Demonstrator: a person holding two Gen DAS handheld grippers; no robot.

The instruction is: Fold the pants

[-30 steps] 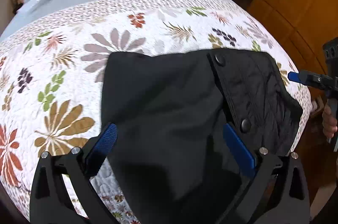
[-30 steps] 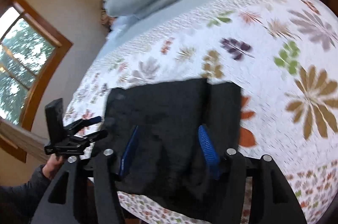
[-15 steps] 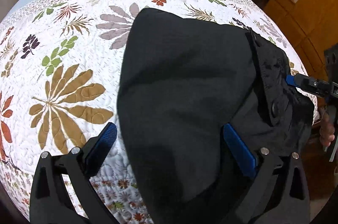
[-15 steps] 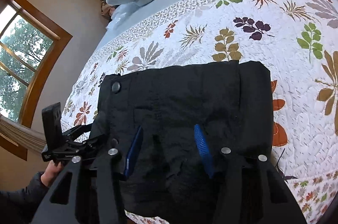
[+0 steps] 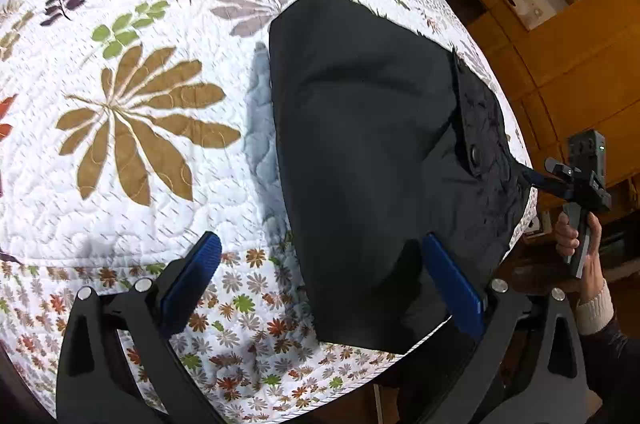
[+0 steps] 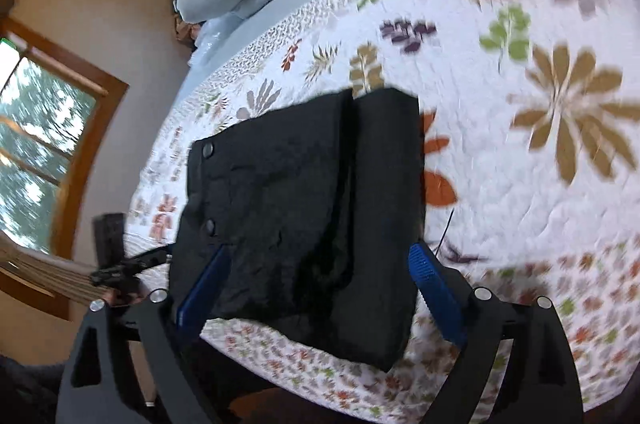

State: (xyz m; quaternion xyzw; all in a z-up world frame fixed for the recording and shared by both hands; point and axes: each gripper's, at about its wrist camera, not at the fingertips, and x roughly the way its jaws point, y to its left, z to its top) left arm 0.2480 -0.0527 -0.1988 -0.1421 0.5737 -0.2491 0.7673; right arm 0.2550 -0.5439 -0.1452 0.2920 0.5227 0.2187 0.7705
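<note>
Left wrist view: the black pants [image 5: 360, 151], folded into a thick matte slab with snap buttons along the waistband, lie on a quilted floral bedspread [image 5: 132, 143] near the bed's edge, long axis running away from the camera. The left claw [image 5: 320, 284] stands released, the pants' near corner between its blue ribbed pads. The right claw [image 6: 320, 288] is opening, straddling the fabric.

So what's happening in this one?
A person with a claw in each hand is folding black pants on a floral quilt on a bed. The pants lie folded near the quilt's edge. The right claw is opening, its pads off the fabric; the left claw is open.
</note>
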